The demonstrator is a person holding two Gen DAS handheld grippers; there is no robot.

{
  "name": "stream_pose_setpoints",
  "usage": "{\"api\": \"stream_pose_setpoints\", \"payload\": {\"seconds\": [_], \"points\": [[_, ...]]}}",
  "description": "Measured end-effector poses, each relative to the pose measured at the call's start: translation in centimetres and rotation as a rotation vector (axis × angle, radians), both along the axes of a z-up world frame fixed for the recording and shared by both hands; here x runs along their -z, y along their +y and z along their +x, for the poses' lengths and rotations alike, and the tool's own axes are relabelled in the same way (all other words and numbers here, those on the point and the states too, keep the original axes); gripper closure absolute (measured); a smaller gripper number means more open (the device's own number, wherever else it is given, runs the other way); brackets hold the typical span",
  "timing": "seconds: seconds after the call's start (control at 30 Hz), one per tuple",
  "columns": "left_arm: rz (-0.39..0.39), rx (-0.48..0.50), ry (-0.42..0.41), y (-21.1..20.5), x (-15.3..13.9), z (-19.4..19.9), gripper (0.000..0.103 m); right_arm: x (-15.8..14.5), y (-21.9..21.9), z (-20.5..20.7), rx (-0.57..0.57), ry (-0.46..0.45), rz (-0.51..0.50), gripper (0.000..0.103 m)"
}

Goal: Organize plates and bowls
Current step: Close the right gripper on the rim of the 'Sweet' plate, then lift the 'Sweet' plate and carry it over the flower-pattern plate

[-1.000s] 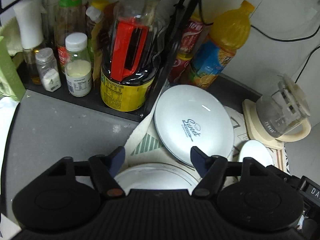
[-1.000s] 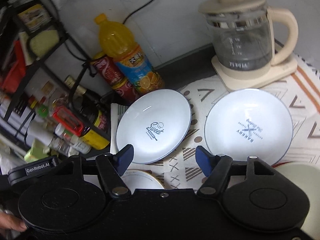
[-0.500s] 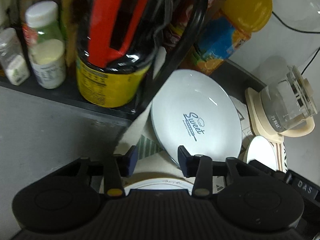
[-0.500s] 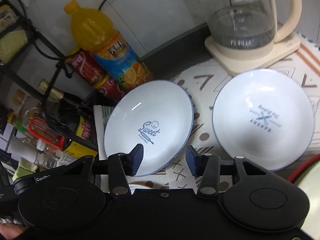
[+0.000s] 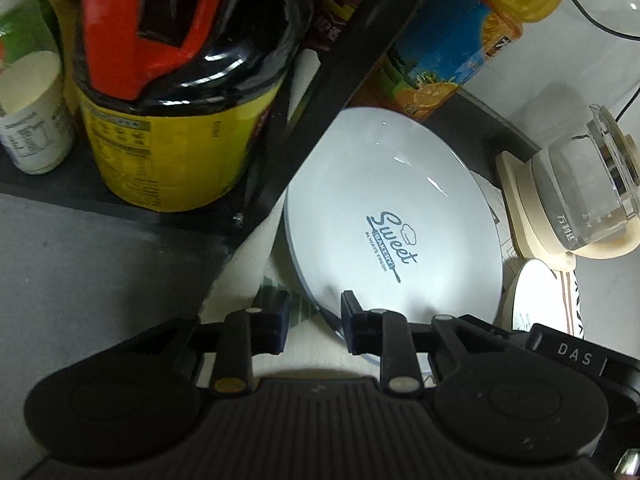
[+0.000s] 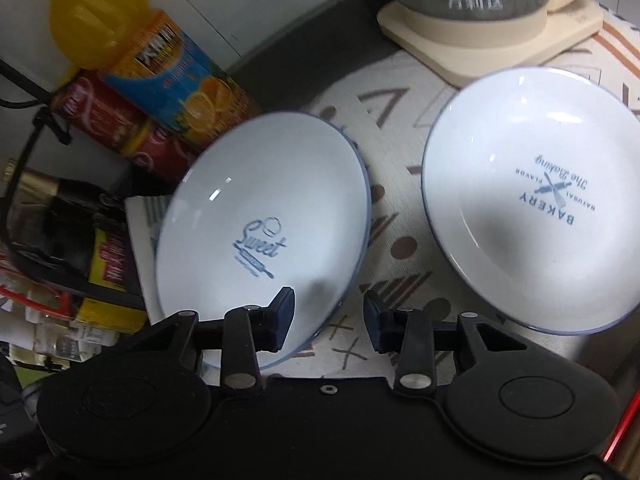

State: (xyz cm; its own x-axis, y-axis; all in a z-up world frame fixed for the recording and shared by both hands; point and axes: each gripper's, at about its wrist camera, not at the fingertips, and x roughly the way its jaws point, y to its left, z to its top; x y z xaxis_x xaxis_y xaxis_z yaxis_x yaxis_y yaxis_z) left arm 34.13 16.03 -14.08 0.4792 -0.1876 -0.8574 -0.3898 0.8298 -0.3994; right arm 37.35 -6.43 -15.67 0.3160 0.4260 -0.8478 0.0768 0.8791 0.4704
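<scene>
Both your grippers have closed in on the Sweet plate [image 6: 260, 232], jaws narrowed but empty: left gripper [image 5: 314, 322] and right gripper [image 6: 329, 318] each straddle its near rim.

A: What can we read ahead of the left jaws?

B: On the white round plate with the blue rim [image 5: 394, 216], just past the fingertips, we make out "Sweet", "BAKERY" and "ALWAYS FRESH" in blue script. Right of the jaws, a black casing [image 5: 576, 350] carries "DAS".

A: And from the right gripper?

B: We see the same "Sweet" plate [image 6: 262, 232] over the left fingertip. Beyond the right fingertip, the second white blue-rimmed plate [image 6: 532, 196] reads "BAKERY", "NATURAL FLAVOR" and "The Baking", upside down to us.

A: The clear glass kettle on its cream base [image 6: 492, 4]?

B: Chinese characters, far ahead; the bottle labels blur too much for us.
</scene>
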Motion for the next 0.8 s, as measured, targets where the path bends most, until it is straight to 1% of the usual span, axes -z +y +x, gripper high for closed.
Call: {"api": "stream_pose_setpoints", "payload": {"seconds": [0.1, 0.17, 0.23, 0.37, 0.43, 0.5, 0.57, 0.67, 0.8], "points": [[-0.028, -0.016, 0.001, 0.3, 0.6, 0.3, 0.081, 0.7, 0.2, 0.3, 0.0, 0.01, 0.017, 0.071], [-0.03, -0.017, -0.004, 0.2, 0.8, 0.4, 0.082, 1.1, 0.4, 0.5, -0.005, 0.017, 0.024, 0.074], [-0.038, -0.021, -0.016, 0.1, 0.9, 0.4, 0.088, 1.4, 0.6, 0.7, -0.01, 0.023, 0.036, 0.077], [-0.03, -0.014, -0.033, -0.3, 1.1, 0.6, 0.089, 2.4, 0.9, 0.7, 0.001, 0.043, 0.068, 0.08], [-0.022, -0.009, -0.034, -0.3, 1.0, 0.7, 0.089, 2.5, 0.7, 0.7, 0.012, 0.032, 0.082, 0.08], [-0.012, -0.002, -0.045, -0.4, 0.7, 0.6, 0.089, 2.5, 0.6, 0.7, 0.006, 0.036, 0.07, 0.087], [0.008, 0.008, -0.069, -0.6, 0.1, 0.2, 0.089, 2.2, 0.6, 0.7, 0.003, 0.02, 0.071, 0.088], [0.028, 0.014, -0.075, -0.8, -0.6, -0.1, 0.088, 1.1, 1.0, 0.4, -0.029, -0.035, 0.032, 0.088], [0.031, 0.013, -0.08, -1.1, -1.1, -0.3, 0.088, 0.6, 0.5, 0.3, -0.026, -0.062, 0.048, 0.088]]}}
